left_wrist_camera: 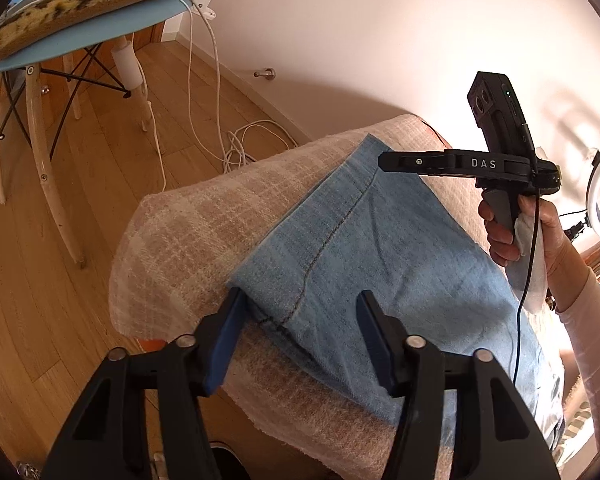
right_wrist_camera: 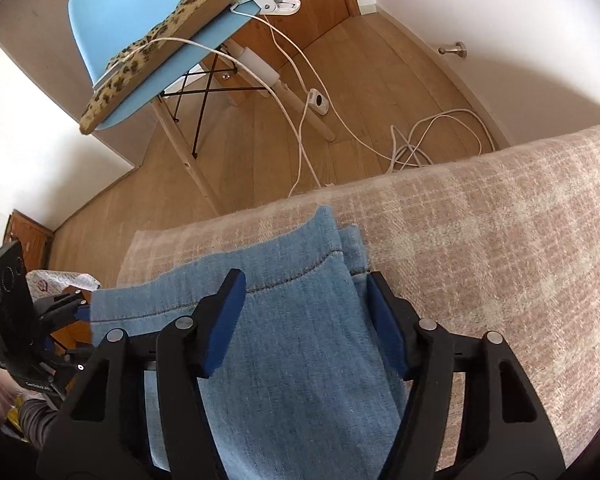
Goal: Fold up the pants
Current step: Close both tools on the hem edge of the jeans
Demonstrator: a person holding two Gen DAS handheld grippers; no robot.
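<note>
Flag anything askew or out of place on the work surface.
The pants have mismatched hems: the lower layer sticks out past the upper one. A loose tangle of white cable lies on the floor beyond the blanket. Nothing looks spilled or damaged.

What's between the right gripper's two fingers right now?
Blue denim: the pants fill the gap between the right gripper's fingers, their hem lying on the plaid blanket. The right wrist view shows it.

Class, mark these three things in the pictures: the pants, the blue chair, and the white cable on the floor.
pants [right_wrist_camera: 300,344]: right wrist view, middle of the denim.
blue chair [right_wrist_camera: 96,28]: right wrist view, its backrest.
white cable [right_wrist_camera: 440,136]: right wrist view, the loose coil.
</note>
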